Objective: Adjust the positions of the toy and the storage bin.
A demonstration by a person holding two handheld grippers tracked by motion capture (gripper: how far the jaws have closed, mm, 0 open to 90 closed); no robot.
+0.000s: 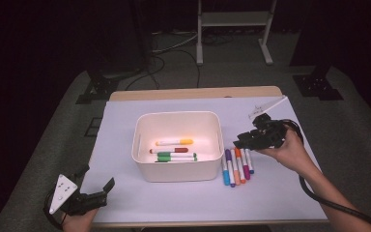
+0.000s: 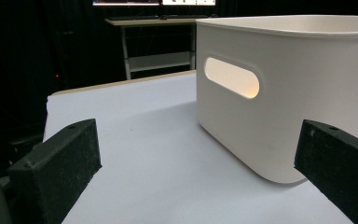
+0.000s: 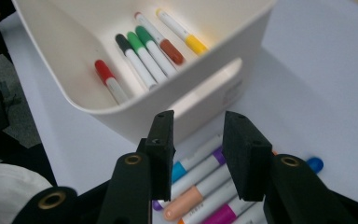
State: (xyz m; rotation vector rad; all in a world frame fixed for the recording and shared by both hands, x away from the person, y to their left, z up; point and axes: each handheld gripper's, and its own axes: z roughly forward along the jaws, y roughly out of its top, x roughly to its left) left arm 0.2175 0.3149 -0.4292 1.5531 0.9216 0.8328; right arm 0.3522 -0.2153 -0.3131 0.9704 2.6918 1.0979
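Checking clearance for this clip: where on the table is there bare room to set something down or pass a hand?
Bare sheet lies between the left gripper and the white bin, and along the far edge behind the bin. It is crowded right of the bin, where the row of markers lies under the right gripper.

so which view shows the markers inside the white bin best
The right gripper view: the markers in the bin lie close, six caps distinct. The high view shows them small, bunched. The left gripper view gives the bin's outer wall.
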